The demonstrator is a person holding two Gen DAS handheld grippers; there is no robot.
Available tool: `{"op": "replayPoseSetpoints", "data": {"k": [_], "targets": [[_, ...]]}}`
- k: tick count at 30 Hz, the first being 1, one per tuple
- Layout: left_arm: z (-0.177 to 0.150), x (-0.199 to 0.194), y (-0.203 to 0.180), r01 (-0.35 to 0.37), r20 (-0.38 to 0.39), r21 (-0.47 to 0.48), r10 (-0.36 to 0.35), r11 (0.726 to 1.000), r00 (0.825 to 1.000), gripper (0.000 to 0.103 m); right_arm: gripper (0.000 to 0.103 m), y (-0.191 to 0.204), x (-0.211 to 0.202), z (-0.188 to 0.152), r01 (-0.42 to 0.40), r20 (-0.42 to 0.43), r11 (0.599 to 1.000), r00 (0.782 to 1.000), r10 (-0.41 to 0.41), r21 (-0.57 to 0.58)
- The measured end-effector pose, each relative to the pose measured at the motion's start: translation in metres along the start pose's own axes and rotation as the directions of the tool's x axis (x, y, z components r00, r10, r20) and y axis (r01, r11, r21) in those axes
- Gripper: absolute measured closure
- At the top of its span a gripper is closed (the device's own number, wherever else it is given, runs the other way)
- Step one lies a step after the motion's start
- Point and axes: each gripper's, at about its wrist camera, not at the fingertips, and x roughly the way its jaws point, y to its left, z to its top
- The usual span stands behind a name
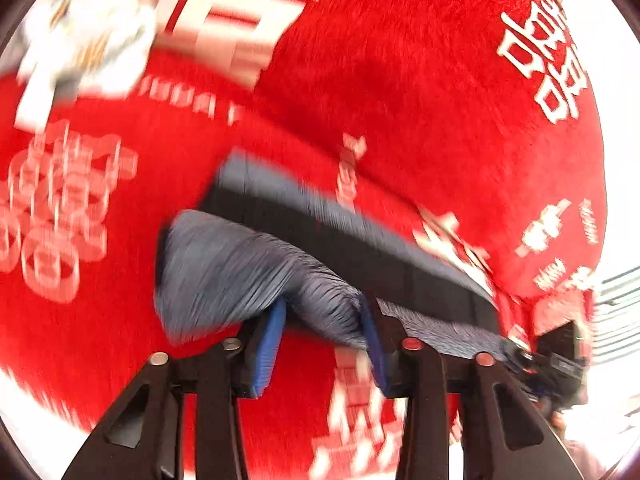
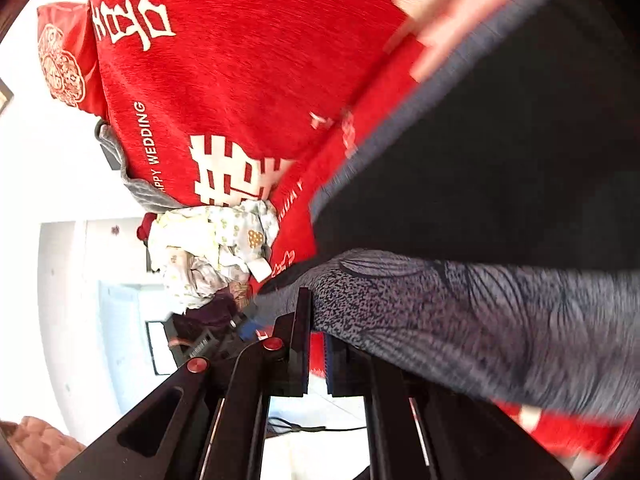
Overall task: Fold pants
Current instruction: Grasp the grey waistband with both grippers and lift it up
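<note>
The pants (image 1: 240, 268) are grey-blue heathered knit with a dark inside, lifted over a red bedspread (image 1: 420, 80). My left gripper (image 1: 324, 316) is shut on a bunched fold of the pants between its blue pads (image 1: 272, 344). My right gripper (image 2: 318, 320) is shut on another edge of the pants (image 2: 460, 320), which drape to the right across that view. The dark inner face of the pants (image 2: 500, 160) fills the upper right of the right wrist view. The other gripper (image 1: 560, 360) shows at the lower right of the left wrist view, at the far end of the stretched fabric.
The red bedspread (image 2: 260, 60) carries white characters and "HAPPY WEDDING" lettering. A crumpled pale patterned garment (image 2: 216, 240) lies on it, also in the left wrist view (image 1: 88, 32). A red pillow (image 2: 64, 60) sits at the bed's far end. White walls lie beyond.
</note>
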Motion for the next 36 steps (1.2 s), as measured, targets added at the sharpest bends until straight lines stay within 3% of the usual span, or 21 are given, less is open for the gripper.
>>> {"op": "replayPoseSetpoints", "data": {"k": [1,2,5,8,10,11,12,13,15,18,22,25,27,29,31,34,36], "targets": [[0.016,0.012,-0.005,-0.06,0.036,0.012,0.06,0.998,0.998,0.033,0.097,0.002,0.006,0.021,0.011,-0.015,1.0,1.0,-0.011,-0.01],[0.029,0.023,-0.006,-0.115,0.064,0.016,0.113,0.993,0.992,0.021,0.097,0.003,0.013,0.041,0.023,-0.022,1.0,0.999,-0.023,-0.014],[0.051,0.055,0.003,-0.199,0.059,0.02,0.197,0.98,0.979,0.021,0.095,-0.011,0.041,0.09,0.058,-0.054,0.998,0.997,-0.057,0.025],[0.059,0.083,0.017,-0.302,0.033,-0.015,0.302,0.953,0.953,0.021,0.092,-0.038,0.074,0.123,0.152,-0.082,0.986,0.986,-0.146,0.064],[0.055,0.09,0.026,-0.348,0.002,-0.038,0.349,0.937,0.937,0.021,0.057,-0.061,0.095,0.136,0.262,-0.116,0.961,0.961,-0.252,0.087],[0.052,0.091,0.023,-0.361,-0.009,-0.037,0.361,0.932,0.933,0.021,0.057,-0.067,0.101,0.139,0.263,-0.127,0.96,0.96,-0.25,0.101],[0.048,0.09,0.018,-0.366,-0.02,-0.017,0.366,0.93,0.93,0.021,0.055,-0.071,0.101,0.141,0.216,-0.099,0.967,0.974,-0.204,0.135],[0.043,0.089,0.012,-0.371,-0.026,0.016,0.371,0.929,0.928,0.021,0.048,-0.068,0.1,0.141,0.207,-0.099,0.967,0.976,-0.194,0.147],[0.032,0.093,-0.014,-0.373,-0.048,0.13,0.382,0.919,0.923,0.021,0.044,-0.052,0.089,0.137,0.205,-0.111,0.974,0.975,-0.194,0.096],[0.003,0.099,-0.068,-0.275,-0.123,0.273,0.317,0.922,0.94,0.021,0.044,-0.033,0.043,0.119,0.206,-0.089,0.979,0.975,-0.204,0.007],[-0.05,0.13,-0.156,-0.07,-0.261,0.406,0.188,0.911,0.947,0.021,0.044,-0.056,-0.051,0.081,0.269,-0.002,0.961,0.963,-0.269,0.066],[-0.083,0.163,-0.217,0.064,-0.371,0.424,0.109,0.903,0.922,0.021,0.044,-0.096,-0.132,0.042,0.314,0.082,0.925,0.938,-0.337,0.212],[-0.109,0.191,-0.256,0.144,-0.439,0.437,0.071,0.888,0.896,0.021,0.044,-0.124,-0.178,0.012,0.321,0.121,0.89,0.919,-0.375,0.324],[-0.128,0.217,-0.283,0.181,-0.48,0.461,0.072,0.869,0.874,0.021,0.043,-0.157,-0.214,-0.018,0.309,0.144,0.842,0.902,-0.407,0.442],[-0.146,0.23,-0.307,0.193,-0.499,0.477,0.083,0.858,0.863,0.021,0.042,-0.19,-0.239,-0.045,0.246,0.166,0.804,0.906,-0.389,0.541],[-0.156,0.244,-0.324,0.192,-0.496,0.515,0.107,0.836,0.862,0.021,0.042,-0.221,-0.248,-0.069,0.11,0.238,0.775,0.917,-0.321,0.622],[-0.155,0.251,-0.33,0.198,-0.507,0.503,0.101,0.841,0.856,0.021,0.042,-0.234,-0.25,-0.078,-0.001,0.321,0.766,0.908,-0.269,0.643]]}}
